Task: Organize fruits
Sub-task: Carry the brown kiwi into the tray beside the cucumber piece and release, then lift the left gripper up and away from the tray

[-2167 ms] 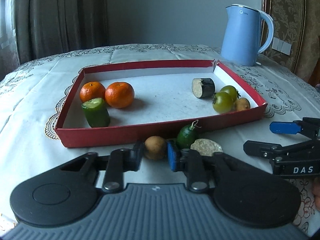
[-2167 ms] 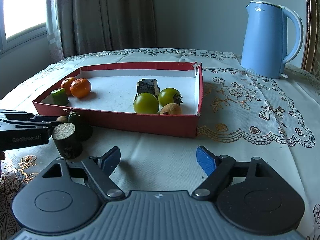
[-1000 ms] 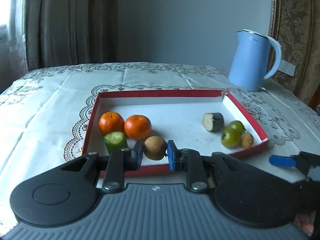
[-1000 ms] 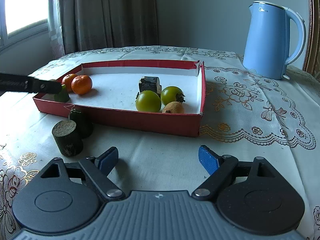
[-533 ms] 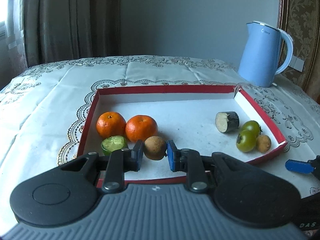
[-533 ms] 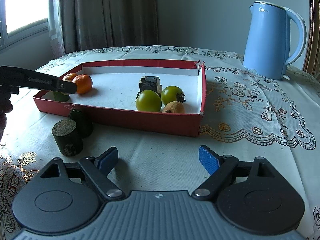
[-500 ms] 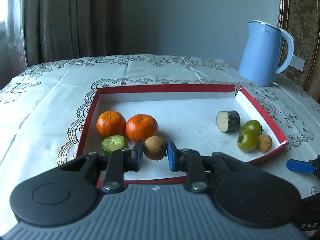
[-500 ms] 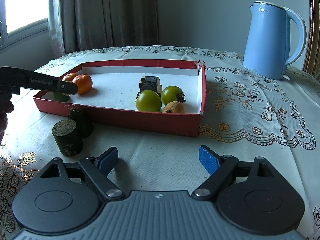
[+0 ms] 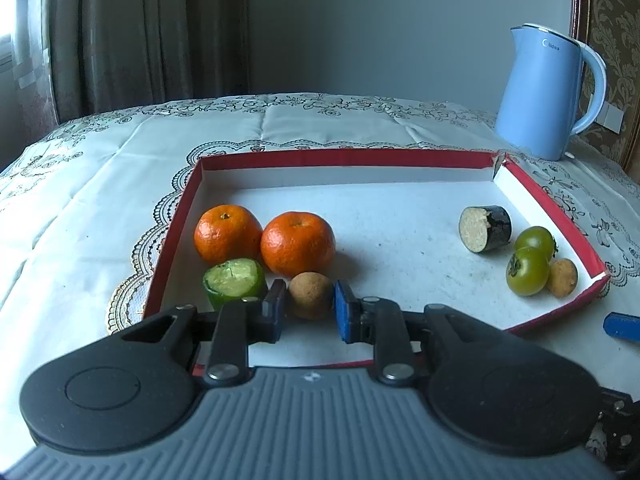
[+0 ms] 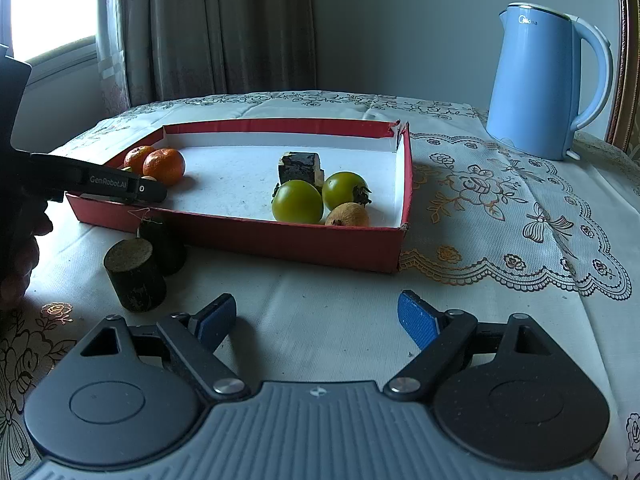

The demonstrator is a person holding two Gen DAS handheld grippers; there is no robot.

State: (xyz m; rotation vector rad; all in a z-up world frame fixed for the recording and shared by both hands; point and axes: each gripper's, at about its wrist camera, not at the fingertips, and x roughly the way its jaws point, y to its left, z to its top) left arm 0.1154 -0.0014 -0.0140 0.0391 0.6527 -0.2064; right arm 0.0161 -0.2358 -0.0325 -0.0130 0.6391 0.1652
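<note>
Over the near-left corner of red tray (image 9: 172,232), left to right:

- Near left wall: sitting two oranges (image 9: 228,233) (image 9: 298,242), touching side by side; resting in front of them cut green piece (image 9: 234,283), cut face up.
- Just right of green piece: hanging small brown fruit (image 9: 311,295), pinched between the pads of left gripper (image 9: 308,308), fingers drawn narrow on its two sides. Roundish, so no long axis worth noting. Lying straight ahead of the fingers and directly over the tray floor near the front edge, just before the right-hand orange; judging a short lowering and a release to be all that remains. Whether touching the floor yet: cannot tell.
- Middle of tray: lying bare white floor.
- Near right wall: lying dark cut cylinder (image 9: 486,229) on its side, two green tomatoes (image 9: 527,271) (image 9: 536,240), second brown fruit (image 9: 562,277) by the near-right corner.
- On the tablecloth (image 10: 320,312) outside the front edge, left end: standing dark stub (image 10: 135,276) with a darker green piece (image 10: 164,242) behind it, touching or nearly so.
- Before the front edge, rightward: hovering right gripper (image 10: 316,322), fingers spread wide, holding nothing; nearer arm for the stub, lying ahead and to its left.
- Beyond far-right corner: standing blue kettle (image 10: 540,88).
</note>
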